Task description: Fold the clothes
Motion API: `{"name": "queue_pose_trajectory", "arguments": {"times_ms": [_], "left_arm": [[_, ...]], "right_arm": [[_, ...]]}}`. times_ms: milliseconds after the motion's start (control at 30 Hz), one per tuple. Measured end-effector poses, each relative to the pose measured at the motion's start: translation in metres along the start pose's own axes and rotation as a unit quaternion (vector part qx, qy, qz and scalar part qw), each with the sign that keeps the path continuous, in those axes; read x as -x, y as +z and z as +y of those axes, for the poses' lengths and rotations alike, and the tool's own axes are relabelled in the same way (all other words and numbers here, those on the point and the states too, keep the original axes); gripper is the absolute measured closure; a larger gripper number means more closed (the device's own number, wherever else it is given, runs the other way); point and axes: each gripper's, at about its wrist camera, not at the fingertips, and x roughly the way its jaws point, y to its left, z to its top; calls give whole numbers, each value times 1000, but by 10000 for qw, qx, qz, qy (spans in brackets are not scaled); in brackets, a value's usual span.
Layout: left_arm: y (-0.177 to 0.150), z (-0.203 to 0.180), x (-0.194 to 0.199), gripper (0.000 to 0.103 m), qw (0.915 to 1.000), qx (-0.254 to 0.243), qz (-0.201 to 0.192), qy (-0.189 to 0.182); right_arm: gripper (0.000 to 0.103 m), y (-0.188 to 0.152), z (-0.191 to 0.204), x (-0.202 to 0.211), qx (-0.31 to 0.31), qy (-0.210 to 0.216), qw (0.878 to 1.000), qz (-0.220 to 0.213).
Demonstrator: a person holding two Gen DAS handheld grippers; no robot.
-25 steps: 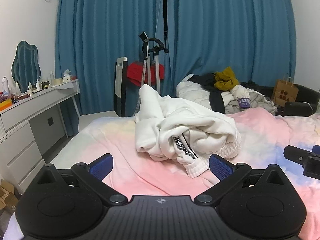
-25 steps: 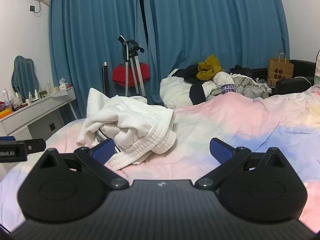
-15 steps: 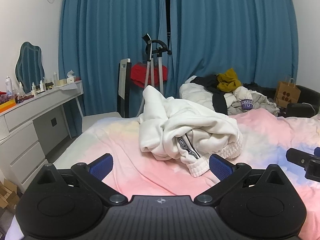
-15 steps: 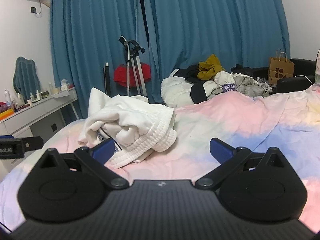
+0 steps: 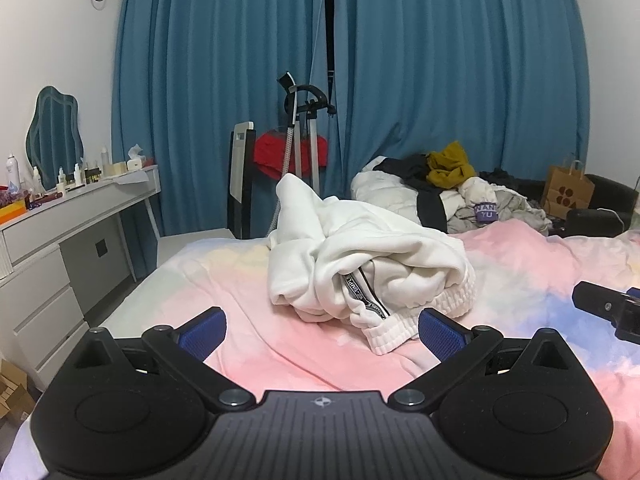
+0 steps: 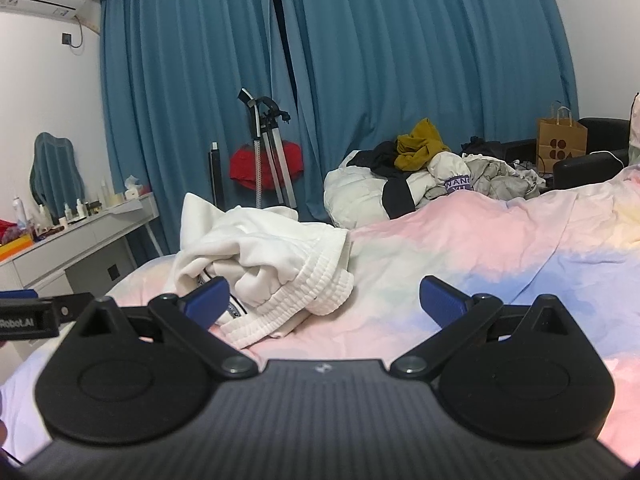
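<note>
Now, closest in, the left gripper (image 5: 322, 330) hangs low over the bed (image 5: 280, 360) with its blue pads spread wide and nothing between them, and the right gripper (image 6: 323, 300) is just as released, its left pad sitting in front of the heap. Just beyond both lies the white garment (image 5: 368, 264), bunched in a loose mound on the pastel cover, ribbed hem (image 5: 390, 334) spilling toward the grippers and a printed drawstring band (image 5: 362, 294) poking out of a fold. It isn't flat and it isn't folded, so my read is that it wants spreading out: that near hem looks like the honest handle, each gripper taking a separate stretch of rib, pinching one layer only, then drawing apart so the fabric opens rather than drags as a lump. Room is generous to the right, where bare cover runs on; to the left the mattress edge (image 5: 136, 292) drops off toward the white table (image 5: 72, 216), so anything pulled that way may slide over. Farther back sits a second pile of clothes (image 5: 448, 192), then blue curtains (image 5: 440, 60).
</note>
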Motion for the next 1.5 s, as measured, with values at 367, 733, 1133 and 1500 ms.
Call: {"name": "queue_pose_trajectory", "arguments": {"times_ms": [367,733,1133,1500], "left_arm": [[0,-16,-3,0,9991,-412,-58,-22],[20,-61,-59,0,9905,-1312,257,-315],[47,-186,-198,1,9621,-2648,-154,-627],[49,-283,-360,19,9290,-3403,1449,89]], "right_arm": [[0,1,-6,3,-134,-44,9999,-76],[0,0,-30,3,-455,-458,9979,50],[0,-12,-63,-17,-779,-1002,9917,221],[0,-37,-89,-61,-982,-1168,9870,501]]}}
